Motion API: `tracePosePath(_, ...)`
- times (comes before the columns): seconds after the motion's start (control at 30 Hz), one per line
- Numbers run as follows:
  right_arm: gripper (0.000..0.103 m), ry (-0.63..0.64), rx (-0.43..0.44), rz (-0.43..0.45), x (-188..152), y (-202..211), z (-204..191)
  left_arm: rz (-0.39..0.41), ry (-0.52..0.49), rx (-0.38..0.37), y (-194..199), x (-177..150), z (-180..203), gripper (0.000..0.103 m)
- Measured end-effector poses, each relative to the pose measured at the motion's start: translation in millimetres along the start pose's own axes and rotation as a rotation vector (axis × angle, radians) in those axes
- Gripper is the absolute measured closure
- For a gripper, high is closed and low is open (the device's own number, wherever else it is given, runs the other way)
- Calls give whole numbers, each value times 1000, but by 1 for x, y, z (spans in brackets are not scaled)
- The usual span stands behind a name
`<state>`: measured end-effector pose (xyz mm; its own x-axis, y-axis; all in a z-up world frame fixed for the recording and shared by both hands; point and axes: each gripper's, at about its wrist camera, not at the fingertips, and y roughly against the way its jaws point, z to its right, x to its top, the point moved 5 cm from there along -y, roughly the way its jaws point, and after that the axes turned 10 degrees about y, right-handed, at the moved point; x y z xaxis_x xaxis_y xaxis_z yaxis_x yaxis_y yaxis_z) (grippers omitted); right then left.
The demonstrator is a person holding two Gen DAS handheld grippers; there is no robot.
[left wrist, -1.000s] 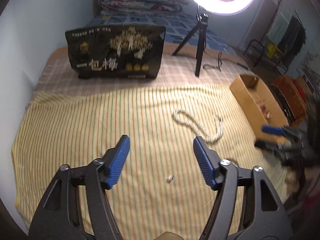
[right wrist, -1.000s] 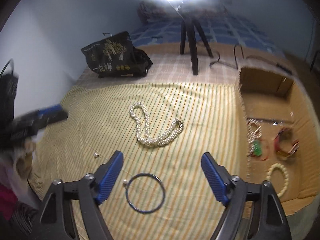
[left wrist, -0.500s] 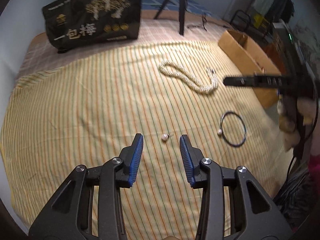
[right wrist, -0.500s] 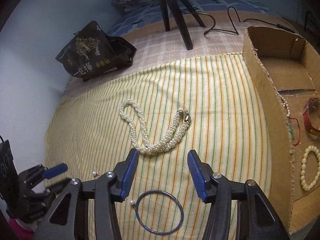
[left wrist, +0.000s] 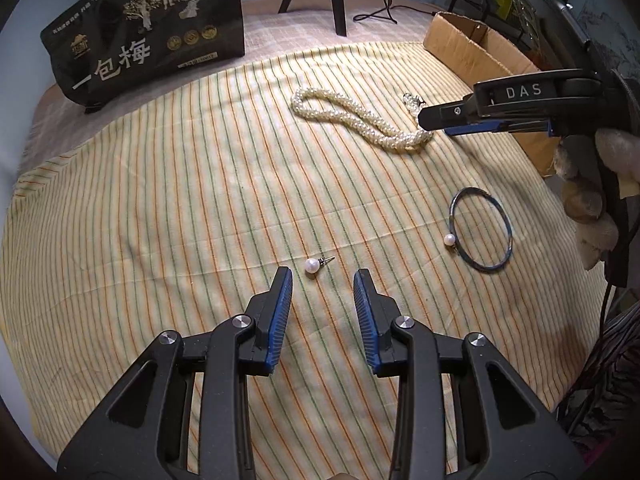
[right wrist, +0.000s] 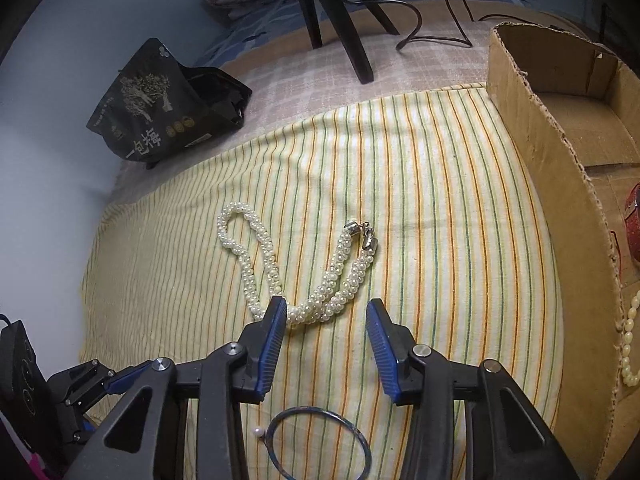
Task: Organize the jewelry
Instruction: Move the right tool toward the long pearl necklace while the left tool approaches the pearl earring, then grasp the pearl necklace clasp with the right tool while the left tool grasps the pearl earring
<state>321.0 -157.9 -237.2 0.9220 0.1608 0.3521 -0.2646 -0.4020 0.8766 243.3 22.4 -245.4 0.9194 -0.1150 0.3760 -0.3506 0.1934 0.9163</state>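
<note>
A pearl stud earring [left wrist: 312, 266] lies on the striped cloth just ahead of my open, empty left gripper [left wrist: 322, 278]. A twisted pearl necklace [right wrist: 304, 276] lies ahead of my open, empty right gripper [right wrist: 326, 306], its bottom bend between the fingertips; it also shows in the left wrist view [left wrist: 360, 122]. A thin blue bangle [left wrist: 481, 234] lies to the right with a second pearl earring [left wrist: 449, 240] at its rim; both show low in the right wrist view, the bangle [right wrist: 320, 440] and the earring [right wrist: 260, 433]. The right gripper [left wrist: 436, 120] hovers over the necklace's end.
A cardboard box [right wrist: 560, 184] at the right holds a red bracelet [right wrist: 634, 228] and a cream bead bracelet [right wrist: 628, 344]. A black printed bag [left wrist: 148, 28] stands at the back left. Tripod legs [right wrist: 340, 20] and a cable [right wrist: 436, 20] lie behind the cloth.
Both grippers moved forward and lower. The left closed in on the pearl earring; the right now brackets the necklace's bend. Jaw openings are much as half a second ago, narrower than a second ago.
</note>
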Motion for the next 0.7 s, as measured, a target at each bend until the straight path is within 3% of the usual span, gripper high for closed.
tracePosePath(0.2, 59, -2, -2, 1, 4, -7, -3, -4, 1, 6, -8, 5, -1, 72)
tracePosePath(0.3, 59, -3, -4, -1, 7, -12, -5, -14, 0, 8, -13, 4, -1, 79)
tracePosePath(0.57, 59, 8, -32, -1, 10, -20, -10, -16, -23, 22, -23, 4, 2, 84)
tracePosePath(0.7, 79, 71, -99, 3, 10, -22, -13, -15, -33, 18, -24, 5, 5, 93)
